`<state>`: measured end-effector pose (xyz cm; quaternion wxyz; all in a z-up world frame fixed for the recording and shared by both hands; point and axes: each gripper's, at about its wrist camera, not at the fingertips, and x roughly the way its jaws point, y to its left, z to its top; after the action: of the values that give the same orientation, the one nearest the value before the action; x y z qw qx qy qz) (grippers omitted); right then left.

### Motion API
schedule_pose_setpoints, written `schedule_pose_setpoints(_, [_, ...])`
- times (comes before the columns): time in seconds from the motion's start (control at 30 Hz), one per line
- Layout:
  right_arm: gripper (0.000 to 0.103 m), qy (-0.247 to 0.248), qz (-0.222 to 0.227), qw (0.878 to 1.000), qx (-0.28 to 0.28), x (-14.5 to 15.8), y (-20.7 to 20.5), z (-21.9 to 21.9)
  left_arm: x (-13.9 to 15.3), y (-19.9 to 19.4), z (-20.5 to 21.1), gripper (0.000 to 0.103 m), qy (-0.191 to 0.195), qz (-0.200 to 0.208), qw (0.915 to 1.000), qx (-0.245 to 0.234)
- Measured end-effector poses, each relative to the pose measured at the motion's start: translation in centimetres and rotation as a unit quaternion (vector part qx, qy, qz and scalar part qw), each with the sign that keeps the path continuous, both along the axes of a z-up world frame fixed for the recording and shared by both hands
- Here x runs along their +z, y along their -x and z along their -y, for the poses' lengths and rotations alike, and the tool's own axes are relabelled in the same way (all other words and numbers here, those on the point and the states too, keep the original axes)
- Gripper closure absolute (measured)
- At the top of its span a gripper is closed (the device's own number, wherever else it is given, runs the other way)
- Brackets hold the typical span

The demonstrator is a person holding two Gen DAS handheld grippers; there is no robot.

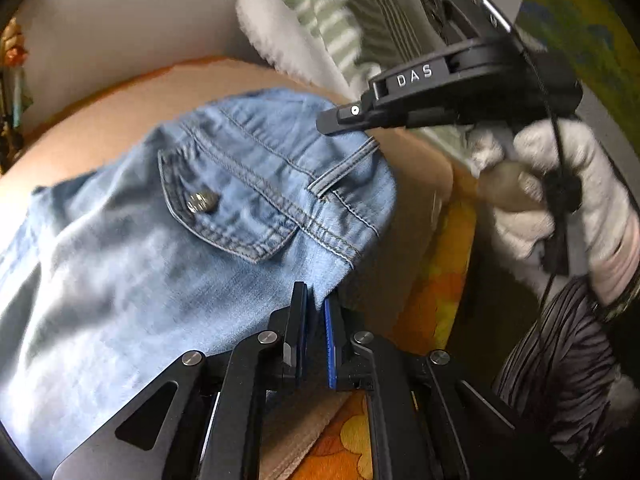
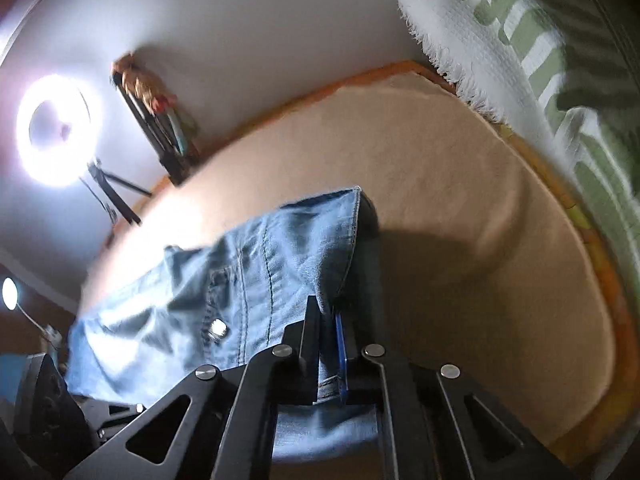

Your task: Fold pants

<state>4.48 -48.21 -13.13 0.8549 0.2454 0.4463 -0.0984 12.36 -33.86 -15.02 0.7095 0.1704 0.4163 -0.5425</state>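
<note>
- Your work surface is a tan cloth [image 2: 460, 184] spread flat, with an orange floral sheet [image 1: 436, 292] showing along its edges.
- Behind it you have a plain pale wall [image 2: 260, 24].
- A lit ring light [image 2: 56, 130] on a small tripod [image 2: 114, 196] glares at your far left, washing out that end of the cloth.
- A second, smaller lamp [image 2: 10, 294] glows lower down on the left.
- A dark frame with something orange on top [image 2: 154, 118] leans against the wall.
- A fringed white and green patterned textile [image 2: 512, 40] lies at the cloth's right edge.
</note>
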Motion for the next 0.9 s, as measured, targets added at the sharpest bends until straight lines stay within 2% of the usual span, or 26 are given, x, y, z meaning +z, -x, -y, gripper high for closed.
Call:
schedule_pose_setpoints(0.03, [0.098, 0.007, -0.017, 1.000, 0.009, -0.6, -0.2, -0.3, -0.2, 0.0, 0.0, 0.097, 0.000, -0.003, 1.0000, -0.002])
schedule_pose_setpoints(0.07, [0.093, 0.016, -0.030, 0.999, 0.021, -1.0, -0.4, -0.5, -0.2, 0.0, -0.1, 0.095, 0.000, -0.008, 1.0000, 0.000])
schedule_pose_setpoints(0.1, [0.085, 0.038, -0.051, 0.998, 0.031, -1.4, -0.8, -0.9, -0.1, 0.0, -0.1, 0.090, 0.000, -0.011, 0.9999, 0.002])
schedule_pose_setpoints(0.17, [0.069, 0.069, -0.058, 0.995, 0.034, -1.6, -1.1, -1.1, 0.4, 0.0, -0.9, 0.080, 0.000, -0.030, 0.9995, 0.003])
schedule_pose_setpoints(0.23, [0.065, 0.073, -0.036, 0.996, 0.025, -0.8, -1.3, -0.6, 1.3, 0.4, -2.0, 0.078, -0.002, -0.028, 0.9996, 0.003])
schedule_pose_setpoints(0.27, [0.059, 0.064, -0.020, 0.998, 0.021, -0.3, -1.4, -0.2, 1.9, 0.7, -2.9, 0.076, 0.000, -0.021, 0.9998, 0.004])
schedule_pose_setpoints(0.3, [0.045, 0.053, 0.001, 0.998, 0.014, 0.2, -1.7, 0.3, 2.4, 0.8, -4.2, 0.072, 0.004, -0.017, 0.9998, 0.009])
schedule_pose_setpoints(0.37, [0.029, 0.045, 0.038, 0.998, 0.008, 0.7, -2.5, 1.1, 3.4, 0.5, -7.0, 0.067, 0.013, -0.013, 0.9994, 0.030])
schedule_pose_setpoints(0.4, [0.026, 0.044, 0.046, 0.998, 0.007, 0.7, -3.1, 1.3, 3.7, 0.3, -8.1, 0.067, 0.016, -0.011, 0.9990, 0.041])
schedule_pose_setpoints(0.5, [0.021, 0.024, 0.044, 0.999, 0.018, -0.7, -5.3, 1.9, 4.5, -1.5, -12.8, 0.067, 0.018, -0.004, 0.9949, 0.099])
schedule_pose_setpoints(0.6, [0.021, 0.004, 0.029, 1.000, 0.013, -2.4, -7.2, 3.0, 4.6, -3.5, -17.8, 0.067, 0.008, 0.009, 0.9854, 0.170])
schedule_pose_setpoints(0.73, [0.021, -0.060, 0.031, 0.998, 0.008, -4.1, -8.9, 4.2, 3.5, -6.9, -23.7, 0.067, 0.000, -0.007, 0.9650, 0.262])
schedule_pose_setpoints(0.83, [0.020, -0.063, 0.034, 0.997, 0.017, -4.1, -9.5, 4.0, 2.2, -8.4, -25.5, 0.067, -0.008, -0.018, 0.9571, 0.289])
schedule_pose_setpoints(0.9, [0.031, -0.072, 0.037, 0.996, 0.024, -4.2, -9.7, 3.6, 1.0, -8.9, -26.1, 0.067, -0.011, -0.037, 0.9524, 0.302])
